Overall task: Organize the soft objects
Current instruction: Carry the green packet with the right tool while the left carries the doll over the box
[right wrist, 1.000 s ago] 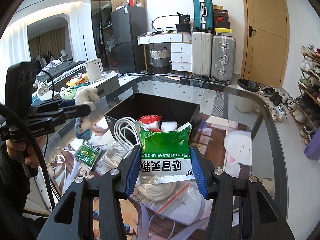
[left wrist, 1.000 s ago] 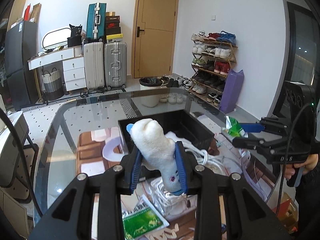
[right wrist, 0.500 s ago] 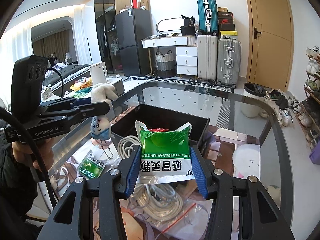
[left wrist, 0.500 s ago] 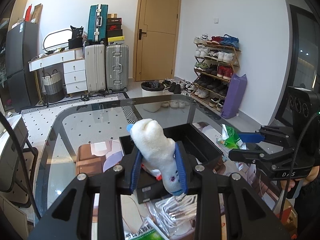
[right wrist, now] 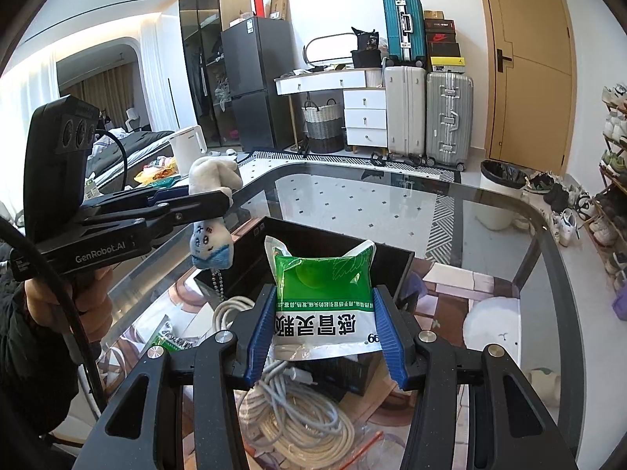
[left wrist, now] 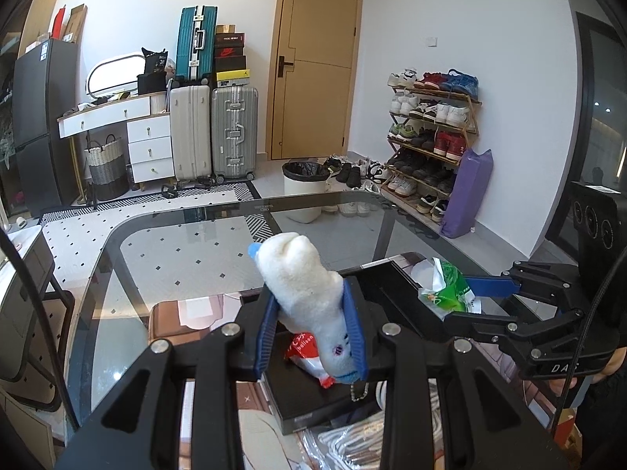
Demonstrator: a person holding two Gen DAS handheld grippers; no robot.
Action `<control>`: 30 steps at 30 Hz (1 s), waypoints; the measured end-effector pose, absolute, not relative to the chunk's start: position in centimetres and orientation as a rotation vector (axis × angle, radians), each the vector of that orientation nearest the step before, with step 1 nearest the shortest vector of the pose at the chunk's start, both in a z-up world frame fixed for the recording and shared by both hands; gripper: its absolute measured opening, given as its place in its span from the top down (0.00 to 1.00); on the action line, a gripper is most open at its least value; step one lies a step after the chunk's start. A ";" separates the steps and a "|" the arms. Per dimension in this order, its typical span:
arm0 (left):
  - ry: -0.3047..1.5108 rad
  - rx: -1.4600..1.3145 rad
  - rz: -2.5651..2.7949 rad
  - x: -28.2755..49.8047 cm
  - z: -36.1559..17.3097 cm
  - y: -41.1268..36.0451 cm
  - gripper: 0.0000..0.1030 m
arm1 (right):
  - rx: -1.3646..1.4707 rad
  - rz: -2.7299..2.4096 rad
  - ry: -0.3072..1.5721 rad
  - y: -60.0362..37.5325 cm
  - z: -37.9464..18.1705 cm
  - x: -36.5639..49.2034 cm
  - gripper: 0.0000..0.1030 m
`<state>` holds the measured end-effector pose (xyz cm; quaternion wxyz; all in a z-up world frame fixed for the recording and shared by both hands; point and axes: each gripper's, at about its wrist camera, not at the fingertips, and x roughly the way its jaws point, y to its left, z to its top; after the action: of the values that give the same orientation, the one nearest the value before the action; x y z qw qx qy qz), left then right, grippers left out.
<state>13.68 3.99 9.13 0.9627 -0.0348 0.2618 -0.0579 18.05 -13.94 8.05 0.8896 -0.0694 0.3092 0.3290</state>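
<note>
My left gripper (left wrist: 311,333) is shut on a white plush toy (left wrist: 305,286) with a bead chain, held above the near end of a black box (left wrist: 376,278). The toy also shows in the right wrist view (right wrist: 211,211). My right gripper (right wrist: 325,333) is shut on a green and white sachet (right wrist: 323,297), held above the box (right wrist: 392,258). The sachet also shows in the left wrist view (left wrist: 446,290) over the box's right side. A red and white packet (left wrist: 303,352) lies inside the box.
The glass table (right wrist: 392,203) carries a coil of white cable (right wrist: 298,419), a green sachet (right wrist: 168,337) and clear bags. A white bin (left wrist: 305,192), suitcases (left wrist: 231,133) and a shoe rack (left wrist: 431,137) stand beyond the table.
Both grippers have risen and moved forward with their loads. The plush toy and the green sachet now hang over the black box.
</note>
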 end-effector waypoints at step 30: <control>0.647 -0.039 -0.138 16.9 5.3 2.6 0.70 | -0.149 0.669 0.679 -12.1 5.8 22.2 0.52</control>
<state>16.91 2.59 5.29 0.9456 -0.0190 0.3176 -0.0675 22.24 -12.11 5.79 0.8860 -0.0718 0.3263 0.3215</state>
